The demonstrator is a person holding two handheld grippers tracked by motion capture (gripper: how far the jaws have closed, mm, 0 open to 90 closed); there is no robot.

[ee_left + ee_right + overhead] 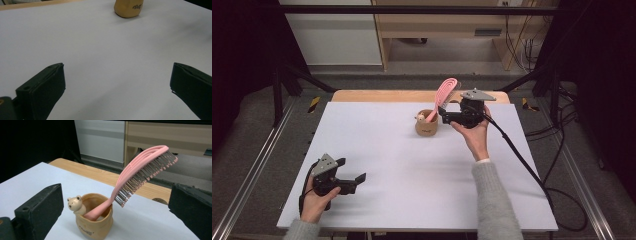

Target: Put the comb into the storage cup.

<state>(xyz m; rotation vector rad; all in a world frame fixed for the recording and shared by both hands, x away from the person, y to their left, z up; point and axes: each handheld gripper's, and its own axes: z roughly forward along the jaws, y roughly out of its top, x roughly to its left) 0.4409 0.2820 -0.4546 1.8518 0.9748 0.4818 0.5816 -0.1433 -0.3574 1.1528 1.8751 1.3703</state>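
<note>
The pink hairbrush [140, 173] stands handle-down in the tan bear-shaped cup [93, 221], its bristle head leaning out over the rim – the cup wall alone props it. The right gripper [451, 115] is just beside the cup with its jaws spread wide and nothing between them; it looks like a finished placement. The left gripper [351, 170] rests near the table's front edge, also spread, with nothing in it. The white table cover [387, 165] lies on a wooden top; behind are pale cabinets and 2 dark side frames.
</note>
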